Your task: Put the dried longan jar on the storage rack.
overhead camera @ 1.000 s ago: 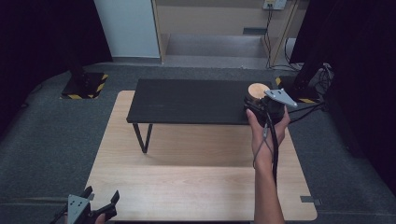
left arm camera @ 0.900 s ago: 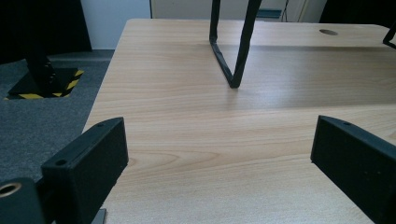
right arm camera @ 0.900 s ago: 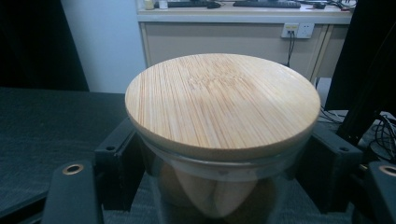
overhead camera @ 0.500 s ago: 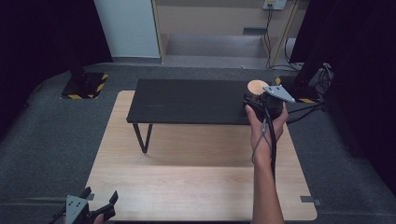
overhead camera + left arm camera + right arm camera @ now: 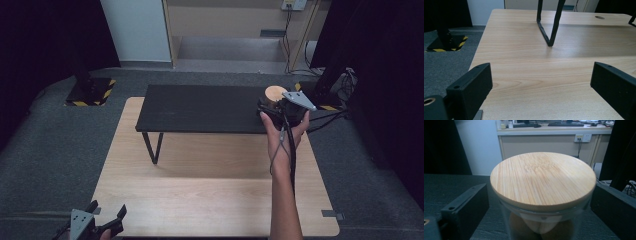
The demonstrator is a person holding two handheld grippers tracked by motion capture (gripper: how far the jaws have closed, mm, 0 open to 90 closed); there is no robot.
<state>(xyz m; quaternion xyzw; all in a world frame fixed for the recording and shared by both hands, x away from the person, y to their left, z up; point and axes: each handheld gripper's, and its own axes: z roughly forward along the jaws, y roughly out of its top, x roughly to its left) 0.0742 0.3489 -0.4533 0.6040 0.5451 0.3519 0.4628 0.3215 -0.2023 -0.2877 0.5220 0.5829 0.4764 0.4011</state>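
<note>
One lidded jar (image 5: 541, 195), one black bench (image 5: 200, 107), one wooden table (image 5: 200, 185), two tools.

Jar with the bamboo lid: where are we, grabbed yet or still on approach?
Done: the right gripper has reached the jar on the black bench; its jaws flank the glass. In hand: the grasp; jaws look open, no clear contact. Left: closing and lifting. The bamboo lid is on. The left gripper hangs open over the wooden table.
</note>
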